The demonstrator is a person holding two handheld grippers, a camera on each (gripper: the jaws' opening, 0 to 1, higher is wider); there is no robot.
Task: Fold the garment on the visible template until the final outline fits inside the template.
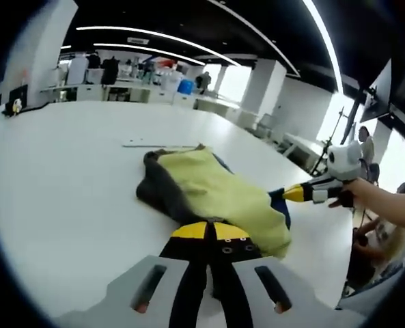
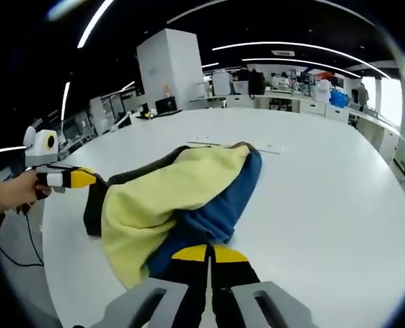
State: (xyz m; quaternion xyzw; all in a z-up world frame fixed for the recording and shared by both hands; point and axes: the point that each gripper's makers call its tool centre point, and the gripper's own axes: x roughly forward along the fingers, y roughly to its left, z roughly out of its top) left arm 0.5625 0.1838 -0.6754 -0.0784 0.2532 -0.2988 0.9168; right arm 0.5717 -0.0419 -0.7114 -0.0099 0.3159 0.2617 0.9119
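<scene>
A crumpled garment (image 1: 216,191), pale yellow with dark grey and blue parts, lies in a heap on the white table (image 1: 65,191). My left gripper (image 1: 209,232) is shut on its near yellow edge. A hand brings my right gripper (image 1: 289,194) in from the right, its tips at the garment's blue part. In the right gripper view the garment (image 2: 168,198) spreads out ahead, and my right gripper (image 2: 207,254) is shut on its blue fold. At the left, the left gripper (image 2: 91,180) meets the dark grey edge. A thin pale strip (image 1: 158,144) lies flat behind the garment.
The table's edge curves close by on the right of the left gripper view, with a seated person (image 1: 383,239) beyond it. White pillars (image 2: 169,65), desks and shelves (image 1: 120,85) stand far behind. Bare table top (image 2: 325,205) stretches to the right of the garment.
</scene>
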